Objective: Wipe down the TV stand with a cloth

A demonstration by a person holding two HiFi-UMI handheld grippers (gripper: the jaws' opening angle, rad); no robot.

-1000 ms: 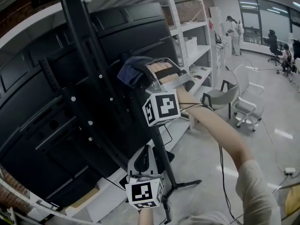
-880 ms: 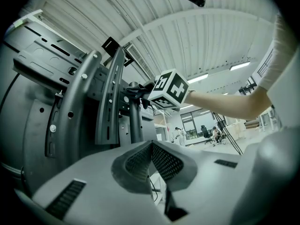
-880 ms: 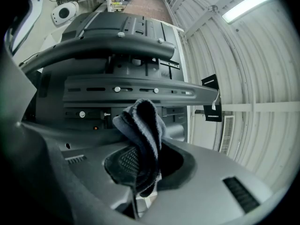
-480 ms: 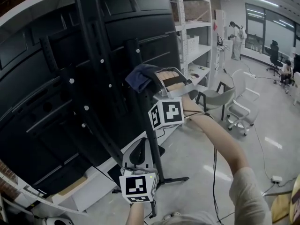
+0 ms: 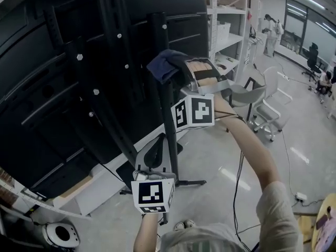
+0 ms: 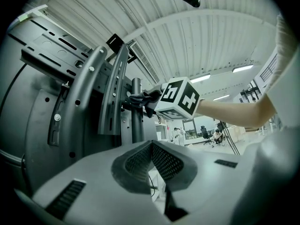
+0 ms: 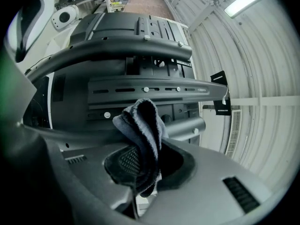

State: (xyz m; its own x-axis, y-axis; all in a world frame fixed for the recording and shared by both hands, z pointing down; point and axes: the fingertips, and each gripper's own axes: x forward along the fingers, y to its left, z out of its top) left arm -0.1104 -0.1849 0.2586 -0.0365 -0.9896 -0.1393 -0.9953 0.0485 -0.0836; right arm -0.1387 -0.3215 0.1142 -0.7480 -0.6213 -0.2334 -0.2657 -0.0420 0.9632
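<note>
Sliding lower against the post (image 5: pixel 164 119), the cloth (image 5: pixel 166 65) now sits further below the post's top end than it did a second ago, and the right gripper (image 5: pixel 181 72) has gone down with it. The left gripper (image 5: pixel 156 154) is still low, near the foot of the TV stand (image 5: pixel 100 114).

The cloth is dark blue, soft and napped, folded into a thick wad with rounded edges. The post is a round, smooth black tube standing upright. Beside it run flat black metal rails (image 5: pixel 118 46) with slots and pale bolt heads, fixed across the ribbed back of a large dark screen (image 5: pixel 42 104). White metal shelving (image 5: pixel 223 14) stands behind, and the floor (image 5: pixel 220 177) is pale and glossy.

In the right gripper view the right gripper (image 7: pixel 140 165) is clenched on the cloth (image 7: pixel 142 125): the folded wad stands up from between the dark mesh-textured pads (image 7: pixel 124 161) and its free end bulges above them, in front of the post (image 7: pixel 185 125) and a slotted rail (image 7: pixel 150 90). From the head view the cloth is pressed against the side of the post.

In the left gripper view the left gripper (image 6: pixel 151 156) is closed and empty, its two mesh pads (image 6: pixel 166 161) meeting in a ridge with nothing between them. It touches no part of the stand.
</note>
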